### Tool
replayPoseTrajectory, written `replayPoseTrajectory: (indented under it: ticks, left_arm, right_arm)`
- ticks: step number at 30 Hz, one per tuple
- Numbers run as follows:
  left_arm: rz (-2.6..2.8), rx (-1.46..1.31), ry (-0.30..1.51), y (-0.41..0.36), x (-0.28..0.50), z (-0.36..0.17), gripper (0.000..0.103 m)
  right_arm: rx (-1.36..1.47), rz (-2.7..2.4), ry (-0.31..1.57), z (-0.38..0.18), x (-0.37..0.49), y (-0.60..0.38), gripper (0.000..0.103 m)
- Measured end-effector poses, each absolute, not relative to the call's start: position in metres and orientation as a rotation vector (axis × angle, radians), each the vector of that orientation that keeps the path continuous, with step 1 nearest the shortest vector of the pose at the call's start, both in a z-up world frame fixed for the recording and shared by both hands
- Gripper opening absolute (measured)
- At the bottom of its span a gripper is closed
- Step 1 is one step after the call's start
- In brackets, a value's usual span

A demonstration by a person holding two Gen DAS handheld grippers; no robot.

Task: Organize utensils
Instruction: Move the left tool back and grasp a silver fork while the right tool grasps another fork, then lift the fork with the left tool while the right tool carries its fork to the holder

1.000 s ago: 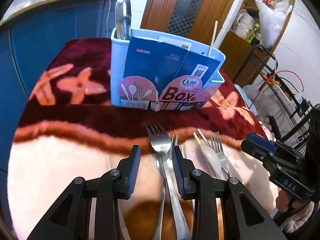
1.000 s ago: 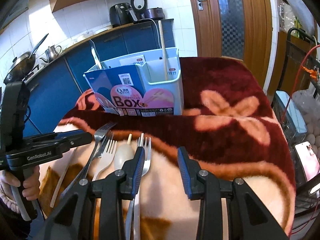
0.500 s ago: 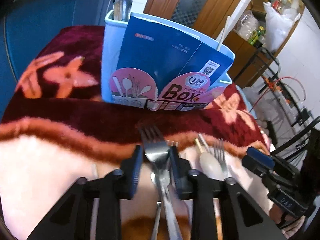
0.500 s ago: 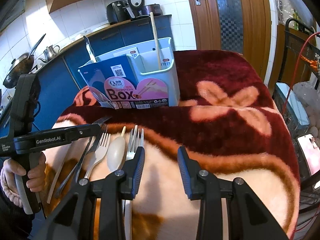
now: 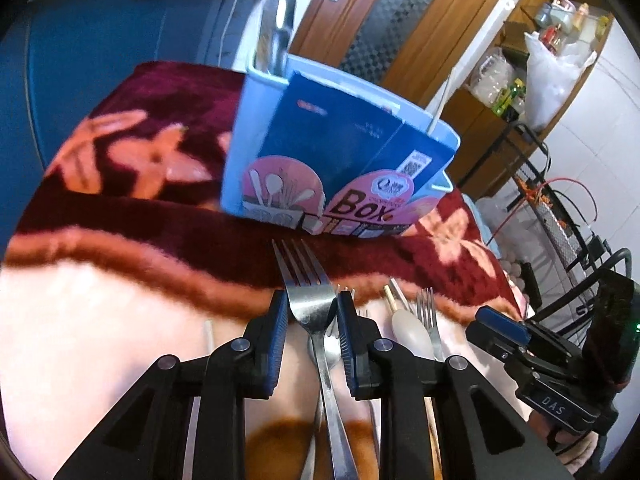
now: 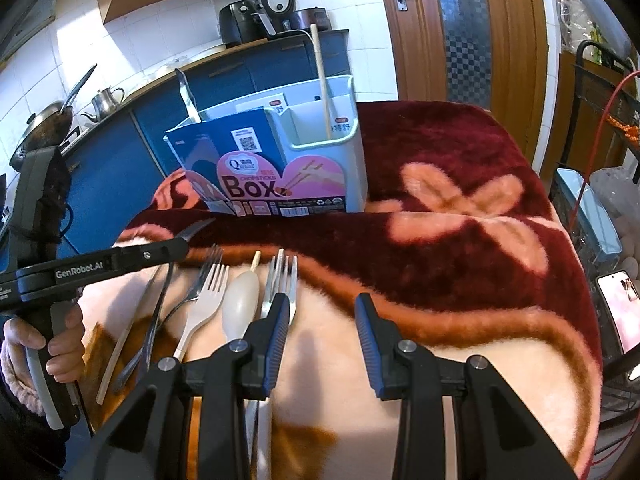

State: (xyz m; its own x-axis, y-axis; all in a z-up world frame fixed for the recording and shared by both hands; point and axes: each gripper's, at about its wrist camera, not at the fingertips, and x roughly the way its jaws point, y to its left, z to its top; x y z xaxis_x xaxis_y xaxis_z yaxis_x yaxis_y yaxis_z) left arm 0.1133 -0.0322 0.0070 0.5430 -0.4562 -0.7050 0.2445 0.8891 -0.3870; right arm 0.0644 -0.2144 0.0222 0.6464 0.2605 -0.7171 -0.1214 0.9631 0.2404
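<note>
Left claw: the left claw (image 5: 312, 316) was clamped on the head of a silver metal fork (image 5: 306, 284), tines pointing toward the holder.
Right claw: the right claw (image 6: 322, 320) stood apart and empty, hovering over the blanket just right of the row of utensils.
Holder: the pale blue plastic utensil box (image 6: 340, 148) with a blue and pink cardboard sleeve stood upright further back on the dark red and cream flowered blanket (image 6: 460, 264) covering the surface.
Done: a metal utensil (image 5: 280, 24) and a pale chopstick (image 6: 322, 80) stood in its compartments.
Left: a cream spoon (image 6: 240, 308), a white fork (image 6: 208, 300), another metal fork (image 6: 284, 276) and a loose chopstick (image 6: 120, 348) lay on the blanket; the task looked less than half done.
</note>
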Motion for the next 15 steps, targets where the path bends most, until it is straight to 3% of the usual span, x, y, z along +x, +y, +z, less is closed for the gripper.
replayPoseTrajectory:
  ticks: [15]
  left_arm:
    - [-0.433, -0.241, 0.753, -0.018, 0.090, 0.030, 0.025]
  right_arm:
    - [0.217, 0.308, 0.885, 0.015, 0.082, -0.203, 0.037]
